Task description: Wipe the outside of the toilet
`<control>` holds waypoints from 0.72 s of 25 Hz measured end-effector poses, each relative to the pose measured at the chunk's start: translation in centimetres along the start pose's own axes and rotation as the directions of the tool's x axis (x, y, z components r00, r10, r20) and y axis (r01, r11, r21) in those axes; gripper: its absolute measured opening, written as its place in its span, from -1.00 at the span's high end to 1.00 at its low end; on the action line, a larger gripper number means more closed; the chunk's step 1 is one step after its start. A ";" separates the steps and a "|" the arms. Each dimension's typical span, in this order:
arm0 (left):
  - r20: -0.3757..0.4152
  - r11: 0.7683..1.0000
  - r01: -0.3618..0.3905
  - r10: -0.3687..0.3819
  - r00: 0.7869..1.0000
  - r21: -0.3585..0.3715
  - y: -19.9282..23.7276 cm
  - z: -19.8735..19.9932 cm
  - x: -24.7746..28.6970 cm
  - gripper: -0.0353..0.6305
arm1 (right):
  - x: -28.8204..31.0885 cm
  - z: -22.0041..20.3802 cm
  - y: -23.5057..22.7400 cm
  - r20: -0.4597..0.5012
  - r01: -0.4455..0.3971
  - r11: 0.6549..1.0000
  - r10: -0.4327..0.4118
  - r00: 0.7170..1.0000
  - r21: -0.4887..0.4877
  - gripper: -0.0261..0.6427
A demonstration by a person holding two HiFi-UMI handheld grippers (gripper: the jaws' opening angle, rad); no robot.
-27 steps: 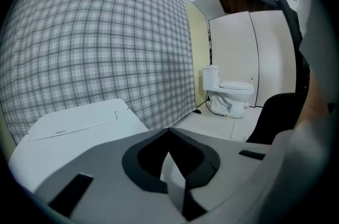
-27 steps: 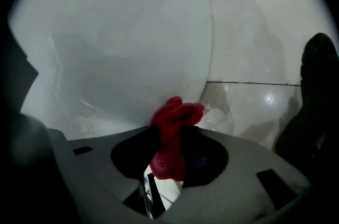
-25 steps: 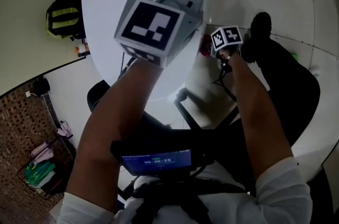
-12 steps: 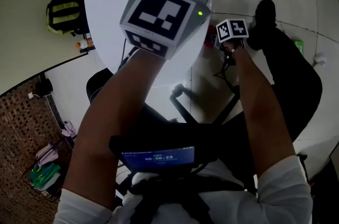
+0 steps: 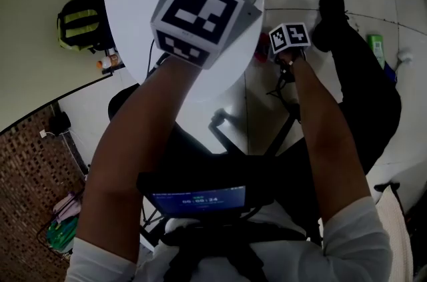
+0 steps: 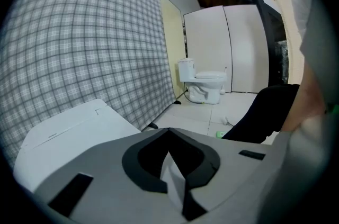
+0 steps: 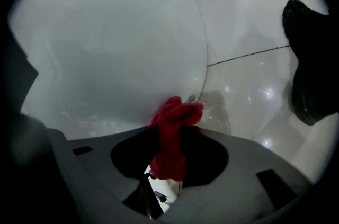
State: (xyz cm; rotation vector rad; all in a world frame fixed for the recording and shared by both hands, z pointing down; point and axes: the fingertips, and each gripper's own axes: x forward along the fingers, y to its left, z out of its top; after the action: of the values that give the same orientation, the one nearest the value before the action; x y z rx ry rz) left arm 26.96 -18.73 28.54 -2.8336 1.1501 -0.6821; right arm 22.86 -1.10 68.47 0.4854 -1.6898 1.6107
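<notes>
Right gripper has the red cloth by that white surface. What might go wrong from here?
The red cloth is only a small wad in the right gripper, so the gripper itself may scrape the white surface. The toilet stands far across the room; the wrong thing may get wiped.

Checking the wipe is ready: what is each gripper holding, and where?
Right gripper pinches a red cloth around its middle; left gripper shut on nothing.
</notes>
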 end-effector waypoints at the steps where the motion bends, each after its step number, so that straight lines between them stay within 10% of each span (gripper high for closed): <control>1: -0.005 1.000 0.011 -0.011 1.000 0.011 -0.3 -0.1 -0.1 0.93 | 0.1 -0.4 0.2 0.002 -0.002 1.000 0.002 1.000 0.003 0.51; 11: -0.120 0.969 0.137 -0.114 0.986 0.208 -4.8 -3.3 -3.2 0.93 | -0.9 -3.7 2.7 0.107 0.008 0.997 -0.016 0.994 0.081 0.50; 18: -0.117 0.966 0.159 -0.137 0.984 0.205 -5.7 -6.3 -8.8 0.92 | -2.2 -6.3 3.8 0.173 0.177 0.984 -0.177 0.969 0.014 0.50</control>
State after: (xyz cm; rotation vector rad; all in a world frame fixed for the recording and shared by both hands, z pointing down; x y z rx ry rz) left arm 22.58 -7.74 31.76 -2.7481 0.8231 -0.9086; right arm 23.15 5.01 63.91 0.7734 -1.7201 1.4727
